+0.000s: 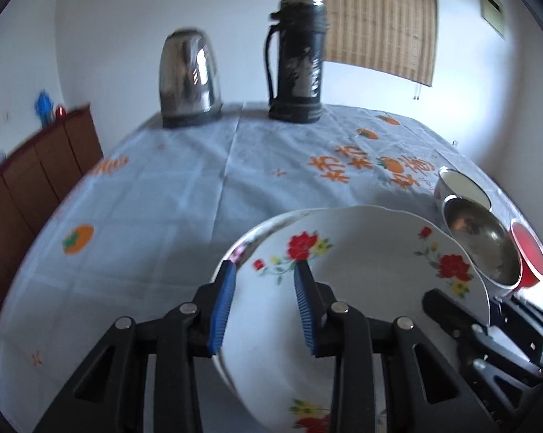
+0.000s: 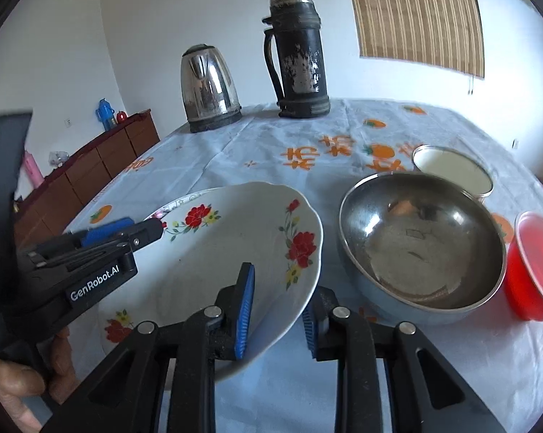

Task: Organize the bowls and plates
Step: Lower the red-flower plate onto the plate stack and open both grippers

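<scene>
Fingers of both grippers straddle the floral plate's rim, spread apart.
Left gripper (image 1: pixel 265 305) and right gripper (image 2: pixel 277 312) flank the tilted floral plate (image 2: pixel 235 245), lower centre; steel bowl (image 2: pixel 421 243) sits right.

A glossy glazed plate (image 2: pixel 235 252) with printed flowers is seen beside a dull-polished metal bowl (image 2: pixel 421 243) and a red translucent plastic bowl (image 2: pixel 534 270); creased cloth covers the table (image 2: pixel 235 151), where a shiny steel kettle (image 2: pixel 210 88) and a worn flask (image 2: pixel 298 57) are set
</scene>
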Motion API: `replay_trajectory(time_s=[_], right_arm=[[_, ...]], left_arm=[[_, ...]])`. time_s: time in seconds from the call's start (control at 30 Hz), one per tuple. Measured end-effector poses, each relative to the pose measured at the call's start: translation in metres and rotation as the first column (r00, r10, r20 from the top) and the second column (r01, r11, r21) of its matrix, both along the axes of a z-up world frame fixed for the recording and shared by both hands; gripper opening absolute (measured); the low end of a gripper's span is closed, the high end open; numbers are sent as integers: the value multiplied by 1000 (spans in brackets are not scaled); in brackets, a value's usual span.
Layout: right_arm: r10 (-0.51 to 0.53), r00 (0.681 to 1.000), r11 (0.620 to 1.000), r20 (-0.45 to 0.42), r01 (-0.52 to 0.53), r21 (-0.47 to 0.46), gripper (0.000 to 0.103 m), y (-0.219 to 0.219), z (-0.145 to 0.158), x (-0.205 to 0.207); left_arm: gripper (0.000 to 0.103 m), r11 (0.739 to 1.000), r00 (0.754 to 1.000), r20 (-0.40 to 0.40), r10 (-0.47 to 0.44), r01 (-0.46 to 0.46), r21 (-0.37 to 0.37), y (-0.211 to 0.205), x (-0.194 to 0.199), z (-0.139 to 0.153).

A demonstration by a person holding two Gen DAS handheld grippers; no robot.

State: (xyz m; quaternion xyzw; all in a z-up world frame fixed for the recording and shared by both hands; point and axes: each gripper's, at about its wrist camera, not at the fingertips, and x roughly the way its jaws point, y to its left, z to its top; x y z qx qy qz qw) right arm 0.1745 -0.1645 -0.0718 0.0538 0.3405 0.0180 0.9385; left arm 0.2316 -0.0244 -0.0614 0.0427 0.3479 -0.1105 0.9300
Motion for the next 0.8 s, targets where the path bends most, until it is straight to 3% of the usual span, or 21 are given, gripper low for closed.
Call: replay_trajectory(time_s=[0.1,0.4,0.8], right_arm=[[8,1000,1000,6,-8,12,27,-2,0,4],[22,999,1000,26,-22,-20,28,3,-3,14],[57,998,990,15,-58,125,33,-10,-4,9]], left_arm=[[32,1000,999,-28,-16,16,-5,-2,3,-4],[32,998,998,-35,55,-56,-17,12,9,-6],[37,996,996,-32,86,-86,6,15,14,-12]])
